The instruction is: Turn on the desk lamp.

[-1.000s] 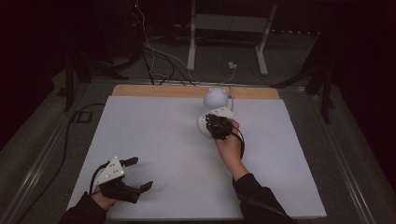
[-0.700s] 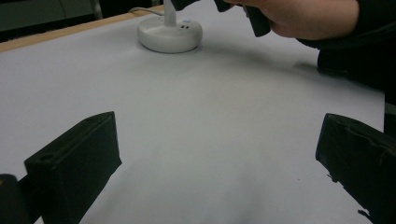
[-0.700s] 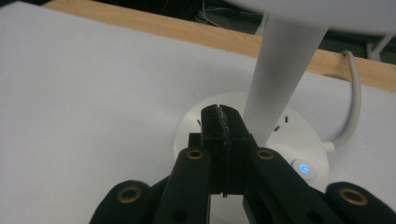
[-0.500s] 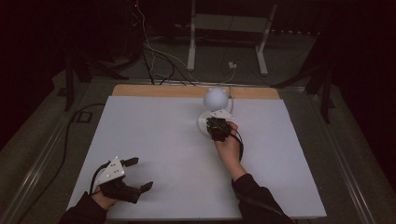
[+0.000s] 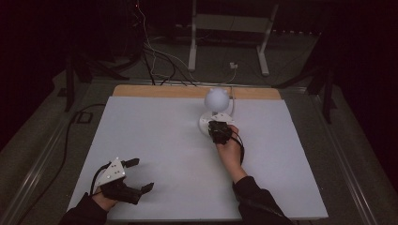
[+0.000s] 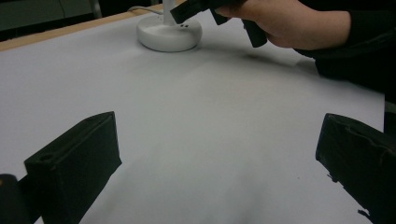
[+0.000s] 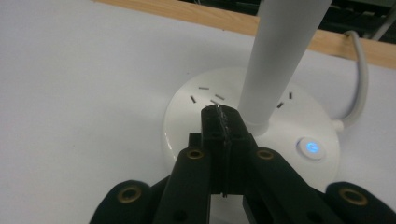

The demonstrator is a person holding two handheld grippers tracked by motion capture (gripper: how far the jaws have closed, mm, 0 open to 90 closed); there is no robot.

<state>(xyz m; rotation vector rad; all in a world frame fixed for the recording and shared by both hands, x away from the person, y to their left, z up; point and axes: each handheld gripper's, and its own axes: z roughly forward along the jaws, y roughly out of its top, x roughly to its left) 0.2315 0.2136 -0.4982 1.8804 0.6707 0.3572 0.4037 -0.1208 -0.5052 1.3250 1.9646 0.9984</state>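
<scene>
Right gripper view: clenched right tongs point(image 7: 223, 116) over white lamp point(image 7: 252, 126), blue-lit button point(image 7: 312, 148); left tongs point(image 6: 219, 168) released.

My right gripper point(image 5: 219, 131) covers the near part of the lamp base point(image 5: 206, 123) in the high view, so I cannot tell from there whether its tips touch it. In the right gripper view my jaws, pressed together, hide the middle of the base point(image 7: 187, 116), and the stem point(image 7: 280, 56) runs off the top edge, head unseen. The cord point(image 7: 359, 84) leaves at the upper right corner. The small marks point(image 7: 203, 87) on the base are too small to read. In the left gripper view the base point(image 6: 168, 35) is partly behind my right hand point(image 6: 289, 23), the stem is cut at the top, and my left jaws are cropped at the bottom and right edges. My forearms leave the high view's bottom edge.
</scene>
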